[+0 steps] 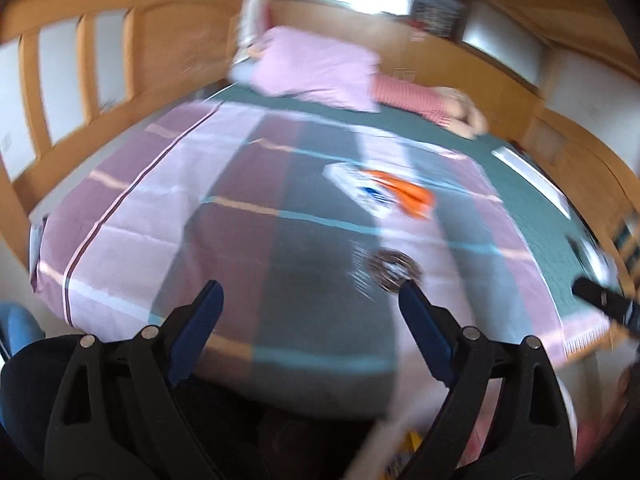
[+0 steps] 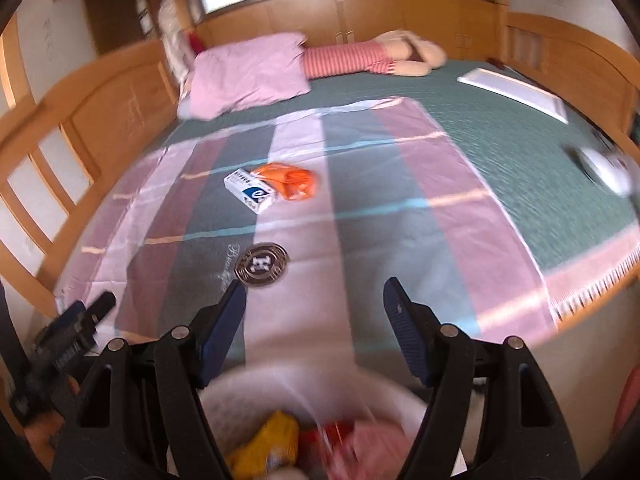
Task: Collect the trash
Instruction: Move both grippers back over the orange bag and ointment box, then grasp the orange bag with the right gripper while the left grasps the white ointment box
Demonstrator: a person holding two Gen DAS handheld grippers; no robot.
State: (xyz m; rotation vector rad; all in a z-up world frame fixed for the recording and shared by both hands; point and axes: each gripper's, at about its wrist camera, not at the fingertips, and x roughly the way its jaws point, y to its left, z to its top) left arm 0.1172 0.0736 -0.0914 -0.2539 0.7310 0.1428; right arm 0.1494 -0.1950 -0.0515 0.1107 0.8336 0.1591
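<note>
An orange crumpled wrapper (image 2: pixel 290 181) and a small white carton (image 2: pixel 251 191) with blue print are seen lying touching each other on the striped blanket (image 2: pixel 420 184), well ahead of the right claw (image 2: pixel 314 294) and a little to its left; from the left claw (image 1: pixel 310 298) the same pair (image 1: pixel 404 192) lies ahead and to its right. The wrapper is judged light, soft and crushable, so it could be pinched almost anywhere across its bunched middle; slipping is thought unlikely, though thin film may spring loose if only an edge is caught. The carton is judged light but stiffer, with smooth faces, and would best be taken across its narrow width, the long sides between the pads. A round dark emblem (image 2: pixel 262 266) on the blanket lies just beyond the left finger of the right claw; it appears to be part of the cloth, not litter. Both claws are released and wide, with nothing between the jaws. Directly below the right claw a pale bin (image 2: pixel 256 390) is seen, already holding yellow and red scraps. Farther off, a pink pillow (image 2: pixel 248 74) rests at the head of the bed
</note>
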